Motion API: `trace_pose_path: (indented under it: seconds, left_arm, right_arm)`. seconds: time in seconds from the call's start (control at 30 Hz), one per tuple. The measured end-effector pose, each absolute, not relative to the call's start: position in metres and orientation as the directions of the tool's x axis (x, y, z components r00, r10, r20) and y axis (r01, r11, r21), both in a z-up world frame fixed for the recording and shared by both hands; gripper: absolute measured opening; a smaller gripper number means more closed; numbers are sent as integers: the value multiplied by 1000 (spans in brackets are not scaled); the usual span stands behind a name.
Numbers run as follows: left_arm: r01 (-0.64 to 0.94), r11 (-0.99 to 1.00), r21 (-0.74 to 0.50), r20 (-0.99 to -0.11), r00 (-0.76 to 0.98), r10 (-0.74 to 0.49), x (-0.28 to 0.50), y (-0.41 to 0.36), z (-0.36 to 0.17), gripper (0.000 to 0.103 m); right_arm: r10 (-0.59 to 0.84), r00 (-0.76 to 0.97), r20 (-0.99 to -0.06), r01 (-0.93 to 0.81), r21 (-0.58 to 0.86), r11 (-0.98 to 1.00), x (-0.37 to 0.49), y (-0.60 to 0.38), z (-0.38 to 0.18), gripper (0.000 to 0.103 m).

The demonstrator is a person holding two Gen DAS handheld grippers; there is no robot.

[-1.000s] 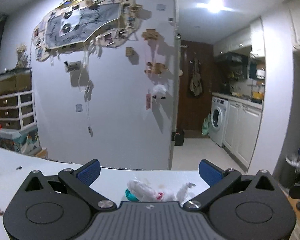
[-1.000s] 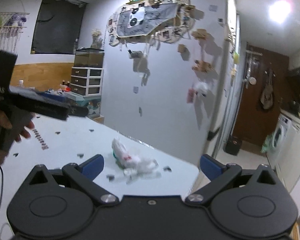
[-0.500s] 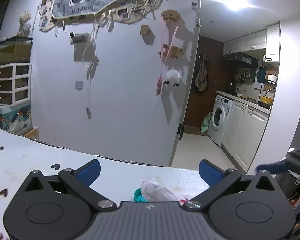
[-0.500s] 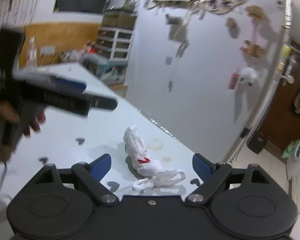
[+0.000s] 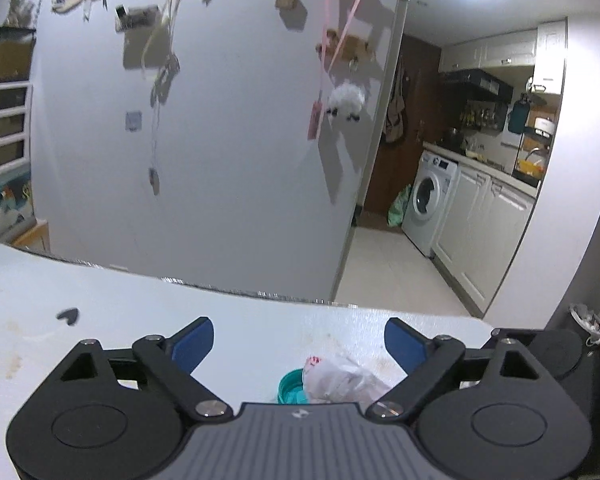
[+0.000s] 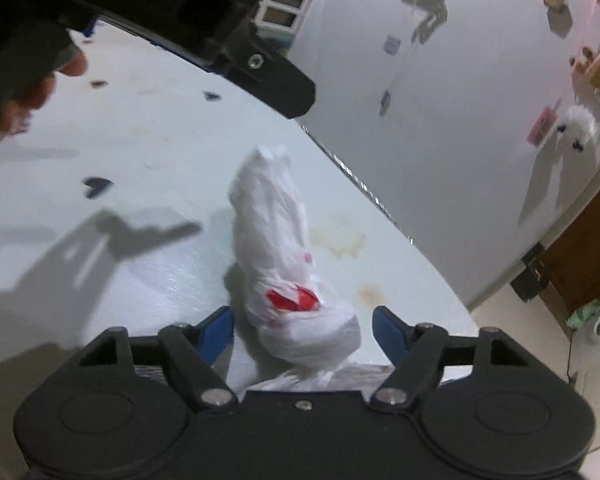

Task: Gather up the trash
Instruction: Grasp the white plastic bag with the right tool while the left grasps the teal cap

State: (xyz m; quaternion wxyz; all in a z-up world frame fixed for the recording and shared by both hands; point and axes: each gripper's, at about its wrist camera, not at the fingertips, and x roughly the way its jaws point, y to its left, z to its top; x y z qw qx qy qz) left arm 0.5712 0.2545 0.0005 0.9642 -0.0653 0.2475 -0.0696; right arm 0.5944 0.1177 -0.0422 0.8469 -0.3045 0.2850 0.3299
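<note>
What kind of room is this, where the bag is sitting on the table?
Most likely a small home or apartment: a washing machine sits under white kitchen cabinets, the wall carries photos and a plush sheep, and the white plastic bag lies on a stained table.

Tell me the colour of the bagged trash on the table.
White plastic bag with a red patch, clearest in the right wrist view.

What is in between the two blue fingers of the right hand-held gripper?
The knotted white plastic trash bag lies between the open right hand-held gripper's fingers, on the white table, in the right wrist view.
</note>
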Motion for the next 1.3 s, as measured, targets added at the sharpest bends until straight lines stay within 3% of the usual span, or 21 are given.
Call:
trace_pose_path:
  seconds: [0.1,0.37,0.53,0.7,0.8,0.87,1.03,1.3]
  left_arm:
    - [101,980,-170,-498,850,-173,584,255,-12,85]
    - [129,967,-222,-528,817,-230,602,255,-36,80]
    - [110,975,-193,-553,808,-201,607,253,-44,74]
    - [145,976,-163,-575,790,-213,611,241,-51,70]
    - [151,983,-101,-591,786,-181,612,232,-55,69]
    - [153,987,-57,-601,784,-157,613,226,-58,68]
    - [165,986,22,-595,794,-120,611,218,-63,66]
    - [177,984,19,-590,796,-132,608,217,-63,57]
  right_arm:
    - [406,606,-684,-724,-263,638,603,111,-42,63]
    - [368,624,-689,-628,-162,761,608,87,-40,61]
    - [303,637,-708,-497,-77,864,607,64,-35,60]
    - [350,602,-718,-378,130,917,601,32,-29,65]
    - [428,577,-696,-386,229,893,591,21,-22,78]
    - [449,581,-679,-427,216,878,585,18,-16,84]
    - [495,551,-672,-554,150,819,588,14,-10,85]
    - [521,463,-716,-619,159,769,600,21,-37,77]
